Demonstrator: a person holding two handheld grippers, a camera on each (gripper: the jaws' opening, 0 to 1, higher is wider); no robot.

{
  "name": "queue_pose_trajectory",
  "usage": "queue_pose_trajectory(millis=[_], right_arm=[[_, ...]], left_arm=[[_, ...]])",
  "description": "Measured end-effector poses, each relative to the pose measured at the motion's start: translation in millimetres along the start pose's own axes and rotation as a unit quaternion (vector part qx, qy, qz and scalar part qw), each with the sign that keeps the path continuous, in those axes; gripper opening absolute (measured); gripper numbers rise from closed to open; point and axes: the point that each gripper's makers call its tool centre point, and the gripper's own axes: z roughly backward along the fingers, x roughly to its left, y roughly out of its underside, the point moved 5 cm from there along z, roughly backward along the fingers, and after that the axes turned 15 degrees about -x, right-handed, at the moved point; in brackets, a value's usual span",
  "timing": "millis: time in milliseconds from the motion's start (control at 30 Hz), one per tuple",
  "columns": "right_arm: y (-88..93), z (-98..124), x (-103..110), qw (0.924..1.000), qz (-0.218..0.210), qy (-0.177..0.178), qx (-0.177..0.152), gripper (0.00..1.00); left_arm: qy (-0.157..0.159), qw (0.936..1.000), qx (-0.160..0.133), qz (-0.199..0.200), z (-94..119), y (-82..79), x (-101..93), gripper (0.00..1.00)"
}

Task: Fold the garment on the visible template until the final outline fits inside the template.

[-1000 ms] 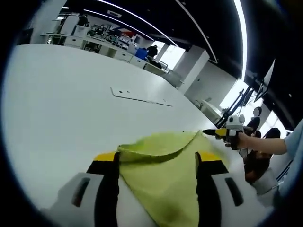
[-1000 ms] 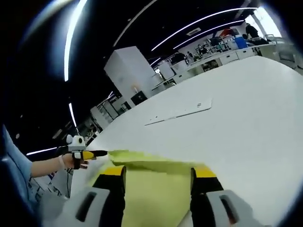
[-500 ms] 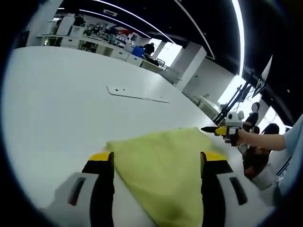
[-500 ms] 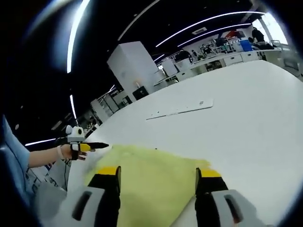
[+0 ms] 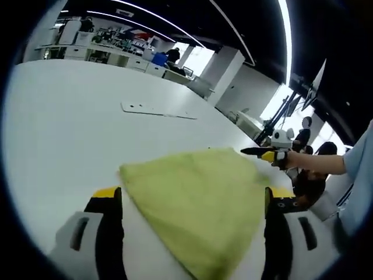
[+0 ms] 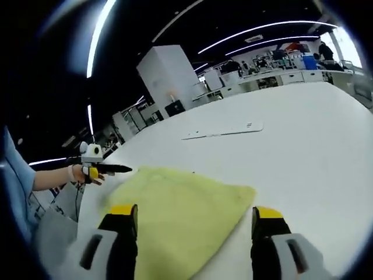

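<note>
Now table carries the cloth, flat ahead of both grippers. Left gripper spread wide, low over it; right gripper likewise, jaws apart, gripping nothing.

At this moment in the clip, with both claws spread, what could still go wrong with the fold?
The yellow-green garment lies flat on the white table, released by the open left claw and right claw. No template outline is visible under it, so fit cannot be confirmed. The flat white strip lies far off; if that marks the template, the garment may sit outside it.
</note>
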Motion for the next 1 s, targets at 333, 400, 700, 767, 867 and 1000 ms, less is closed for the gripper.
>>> queue_pose_trajectory(millis=[333,400,700,767,867,1000], right_arm=[[5.8,20.0,18.8,0.9996,0.020,-0.015,0.014,0.93],[8.2,26.1,20.7,0.9995,0.021,-0.016,0.016,0.92],[19.4,54.9,21.9,0.9993,0.025,-0.006,0.028,0.93],[22.6,60.2,21.1,0.9993,0.022,-0.001,0.031,0.93],[26.1,66.8,21.5,0.9992,0.022,0.001,0.033,0.93],[30.3,76.4,25.0,0.9992,0.018,0.004,0.035,0.93]], left_arm=[[-0.002,1.0000,0.001,-0.006,20.1,8.6,-8.8,0.96],[-0.001,1.0000,0.002,0.005,26.1,13.2,-8.4,0.93],[-0.020,0.9997,0.005,0.013,52.0,23.5,-3.4,0.90],[-0.026,0.9994,0.008,0.020,58.2,26.4,-2.5,0.90],[-0.025,0.9995,0.008,0.019,66.8,29.8,-6.9,0.88],[-0.028,0.9995,0.015,0.009,79.0,37.8,-14.2,0.84]])
